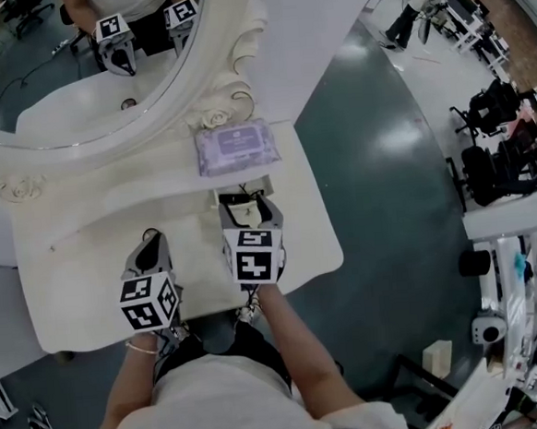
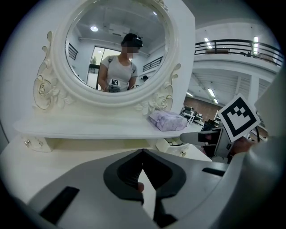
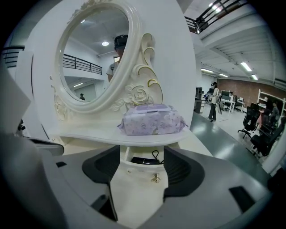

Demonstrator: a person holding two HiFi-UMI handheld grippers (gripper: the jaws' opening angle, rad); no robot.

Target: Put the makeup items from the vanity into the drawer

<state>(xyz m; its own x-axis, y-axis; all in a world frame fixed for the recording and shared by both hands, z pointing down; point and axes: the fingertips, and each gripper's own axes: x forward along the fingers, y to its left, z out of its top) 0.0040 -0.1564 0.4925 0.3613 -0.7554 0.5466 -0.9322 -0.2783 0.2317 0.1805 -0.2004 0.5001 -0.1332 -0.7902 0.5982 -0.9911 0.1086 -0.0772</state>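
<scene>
Left gripper [image 2: 143, 153]: jaws together, empty. Right gripper [image 3: 142, 157]: jaws apart, flanking the small open white drawer [image 3: 136, 194]; contact unclear. Dark makeup items [image 3: 144, 160] inside lie half hidden under the desk's white shelf [image 3: 89, 132], whose right end carries a lilac soft wipes pack [image 3: 152, 120].

The left gripper [image 2: 143, 154] has its jaws closed tip to tip above the white vanity top [image 2: 67, 154]. Ahead, an ornate oval mirror [image 2: 117, 49] reflects a person [image 2: 118, 71]. A lavender wipes pack [image 2: 167, 120] lies on the shelf [image 2: 80, 127]. The right gripper [image 2: 193, 136] shows at right.
</scene>
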